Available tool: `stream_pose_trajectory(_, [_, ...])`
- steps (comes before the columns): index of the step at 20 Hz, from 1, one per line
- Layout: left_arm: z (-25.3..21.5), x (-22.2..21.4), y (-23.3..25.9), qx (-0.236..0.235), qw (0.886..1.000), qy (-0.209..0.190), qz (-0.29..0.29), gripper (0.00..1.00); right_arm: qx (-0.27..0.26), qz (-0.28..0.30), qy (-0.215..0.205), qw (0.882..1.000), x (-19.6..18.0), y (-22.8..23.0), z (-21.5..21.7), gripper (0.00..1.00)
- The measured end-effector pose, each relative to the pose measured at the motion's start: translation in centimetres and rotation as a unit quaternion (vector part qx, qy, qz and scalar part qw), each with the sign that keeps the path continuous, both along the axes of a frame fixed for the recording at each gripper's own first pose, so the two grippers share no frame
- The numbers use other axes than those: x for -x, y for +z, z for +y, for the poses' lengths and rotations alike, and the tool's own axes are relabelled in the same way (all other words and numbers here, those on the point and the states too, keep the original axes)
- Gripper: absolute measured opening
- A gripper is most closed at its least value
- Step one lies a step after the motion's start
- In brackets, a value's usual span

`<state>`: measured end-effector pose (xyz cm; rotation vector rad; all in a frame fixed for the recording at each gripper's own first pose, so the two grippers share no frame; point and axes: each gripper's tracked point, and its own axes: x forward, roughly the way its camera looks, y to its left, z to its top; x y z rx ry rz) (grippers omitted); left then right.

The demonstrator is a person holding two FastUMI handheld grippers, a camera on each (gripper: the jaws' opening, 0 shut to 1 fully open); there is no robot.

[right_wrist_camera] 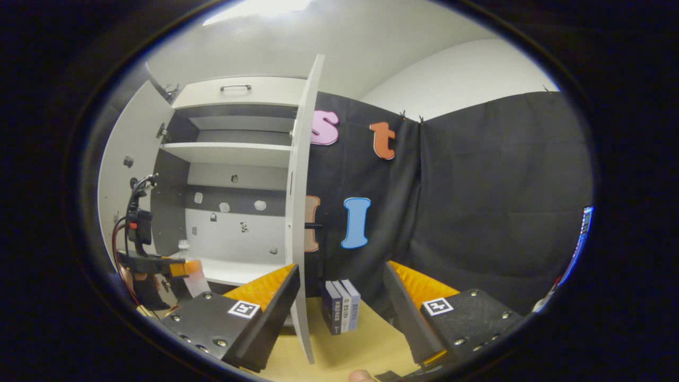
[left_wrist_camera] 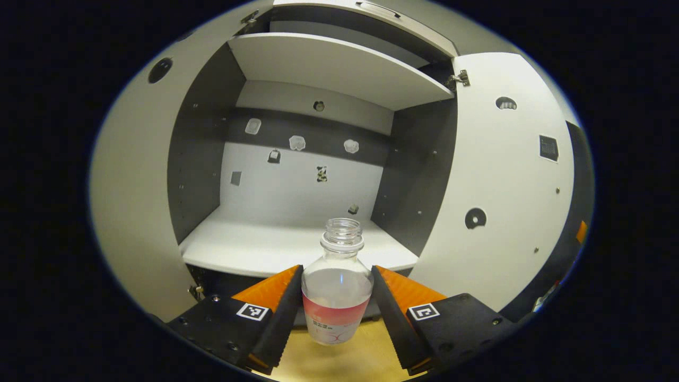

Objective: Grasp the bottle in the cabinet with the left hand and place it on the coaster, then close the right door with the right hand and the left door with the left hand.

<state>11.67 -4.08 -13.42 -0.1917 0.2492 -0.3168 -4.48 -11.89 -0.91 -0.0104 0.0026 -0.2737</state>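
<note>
A clear, capless bottle [left_wrist_camera: 337, 297] with a red and white label stands upright between the fingers of my left gripper [left_wrist_camera: 337, 271], which is shut on its body. It hangs just in front of the cabinet's lower shelf [left_wrist_camera: 265, 246], over the wooden table [left_wrist_camera: 345, 361]. In the right gripper view the left gripper [right_wrist_camera: 177, 268] and the bottle [right_wrist_camera: 195, 284] show at the cabinet's mouth. My right gripper [right_wrist_camera: 340, 268] is open and holds nothing. It is level with the edge of the open right door [right_wrist_camera: 298, 212].
Both cabinet doors are swung wide, the left door [left_wrist_camera: 132, 201] and the right door [left_wrist_camera: 504, 180]. An upper shelf [left_wrist_camera: 339, 66] spans the cabinet. A few books [right_wrist_camera: 342, 313] stand on the table right of the door. Small stickers dot the back panel [left_wrist_camera: 302, 180].
</note>
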Motion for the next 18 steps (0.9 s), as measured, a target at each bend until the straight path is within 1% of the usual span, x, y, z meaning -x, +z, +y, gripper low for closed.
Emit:
stream_pose_trajectory(6, [1.1,5.2,-7.0,0.026,0.997,0.015,0.066,0.81,0.000,-0.005,0.031,0.999,-0.7,-0.1,0.2,0.96])
stream_pose_trajectory(8, [1.4,6.6,-9.1,0.027,0.996,0.024,0.084,0.81,0.002,-0.006,0.040,0.999,-0.9,0.0,0.3,0.96])
stream_pose_trajectory(9, [1.5,7.2,-10.1,0.027,0.995,0.028,0.089,0.81,0.004,-0.007,0.044,0.999,-0.9,0.0,0.2,0.94])
stream_pose_trajectory(10, [1.4,7.7,-11.2,0.026,0.995,0.028,0.095,0.81,0.006,-0.008,0.047,0.999,-1.1,0.1,0.2,0.96])
stream_pose_trajectory(13, [0.7,9.4,-14.2,0.029,0.993,0.020,0.113,0.82,0.011,-0.010,0.058,0.998,-1.2,0.4,0.3,0.96])
stream_pose_trajectory(16, [0.2,11.0,-17.5,0.010,0.991,0.017,0.129,0.81,0.014,-0.009,0.063,0.998,-1.3,0.4,0.2,0.96])
stream_pose_trajectory(18, [-0.2,12.4,-20.3,-0.008,0.988,0.006,0.155,0.81,0.012,-0.008,0.065,0.998,-1.1,0.4,0.0,0.96])
